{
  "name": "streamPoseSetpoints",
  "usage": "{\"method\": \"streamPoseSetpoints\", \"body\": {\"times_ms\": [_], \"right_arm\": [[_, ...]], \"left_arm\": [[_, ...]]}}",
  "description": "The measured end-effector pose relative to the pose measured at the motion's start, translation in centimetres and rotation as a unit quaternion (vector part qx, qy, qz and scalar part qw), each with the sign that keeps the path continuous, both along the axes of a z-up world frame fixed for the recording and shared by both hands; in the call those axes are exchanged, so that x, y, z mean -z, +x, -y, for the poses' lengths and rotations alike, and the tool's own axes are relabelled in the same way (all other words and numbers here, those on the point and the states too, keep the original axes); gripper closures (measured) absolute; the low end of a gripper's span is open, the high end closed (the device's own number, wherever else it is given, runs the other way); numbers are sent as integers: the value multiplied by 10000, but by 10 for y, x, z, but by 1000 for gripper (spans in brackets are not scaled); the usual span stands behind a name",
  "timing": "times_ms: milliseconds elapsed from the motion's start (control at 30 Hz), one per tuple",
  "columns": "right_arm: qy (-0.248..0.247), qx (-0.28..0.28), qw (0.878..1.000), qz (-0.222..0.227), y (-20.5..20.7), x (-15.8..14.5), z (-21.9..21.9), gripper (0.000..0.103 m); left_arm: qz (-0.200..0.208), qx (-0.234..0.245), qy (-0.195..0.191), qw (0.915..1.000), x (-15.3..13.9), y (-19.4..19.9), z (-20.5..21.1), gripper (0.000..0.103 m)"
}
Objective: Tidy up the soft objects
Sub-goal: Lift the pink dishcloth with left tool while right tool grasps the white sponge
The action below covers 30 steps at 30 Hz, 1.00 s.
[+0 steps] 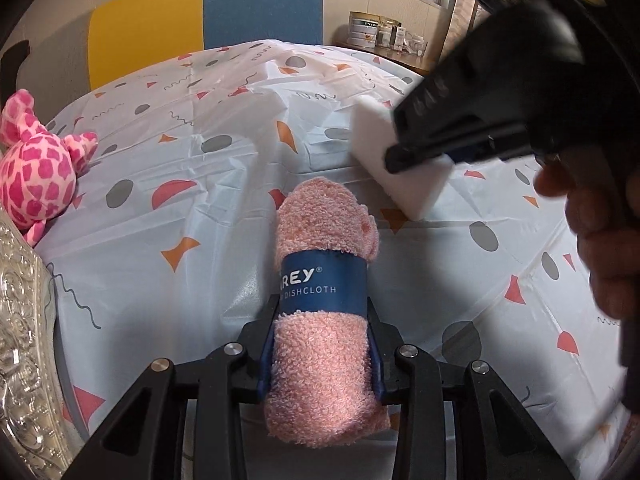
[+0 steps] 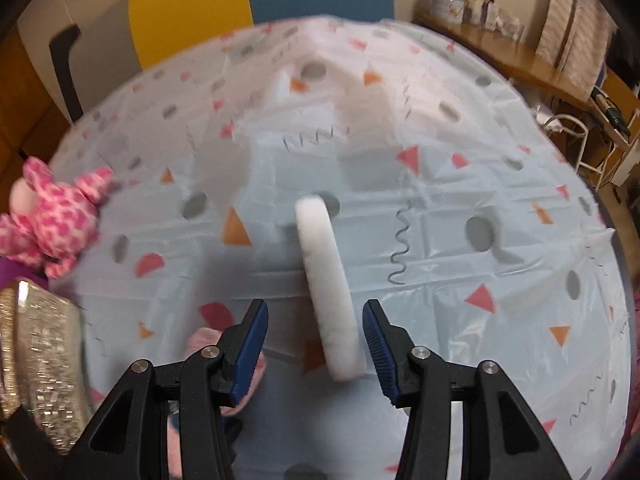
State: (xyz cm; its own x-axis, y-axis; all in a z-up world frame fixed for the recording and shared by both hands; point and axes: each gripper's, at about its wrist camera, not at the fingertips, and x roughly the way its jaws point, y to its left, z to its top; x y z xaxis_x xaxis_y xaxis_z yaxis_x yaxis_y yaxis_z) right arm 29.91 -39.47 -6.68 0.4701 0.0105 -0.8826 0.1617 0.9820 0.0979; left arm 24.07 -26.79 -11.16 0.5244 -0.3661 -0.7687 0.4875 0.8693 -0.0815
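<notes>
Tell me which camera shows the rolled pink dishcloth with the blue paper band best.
The left wrist view: the rolled pink dishcloth with the blue paper band lies full-length between the left claw fingers, label readable. The right wrist view shows only a pink corner behind a finger.

- The left wrist view looks from just behind its own black gripper (image 1: pixel 322 344), steeply down and forward over the white plastic tablecloth with coloured shapes (image 1: pixel 180 152) toward the yellow and blue wall panels (image 1: pixel 200 20).
- The right wrist view sits close above the same tablecloth (image 2: pixel 440 280), facing the same panels (image 2: pixel 256 0).
- Both share the pink spotted plush toy (image 1: pixel 36 168) (image 2: pixel 52 216) at left and the white foam sponge block (image 1: pixel 404 172) (image 2: pixel 328 292).
</notes>
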Motion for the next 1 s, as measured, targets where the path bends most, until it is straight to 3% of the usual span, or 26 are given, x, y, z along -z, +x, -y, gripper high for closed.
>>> {"method": "streamPoseSetpoints", "body": {"times_ms": [33,133,200,367,500,600,700,1000], "right_arm": [[-123,119,9998,-63,-1,6,3,84],[266,277,9992,57,-23,4,13,85],[391,311,9987,-94,-48,4,15,85],[1334,586,9890,-259,-115,18,24,85],[1903,936,9771,-174,-135,39,40,85],[1790,949,9792,-73,-133,39,42,84],[1521,816,9850,-65,-132,37,35,84],[1347,636,9888,-76,-127,35,30,85]], "left_arm": [[0,-1,-14,10000,0,1,0,65],[3,-4,-44,10000,1,1,0,65],[15,-3,-40,10000,1,1,0,65],[76,-6,67,9999,0,-2,2,65],[107,-13,350,9993,-2,-4,8,68],[-170,-77,469,9987,-6,1,10,70],[-672,-286,323,9968,-17,10,8,70],[-723,-361,16,9967,-98,36,9,70]]}}
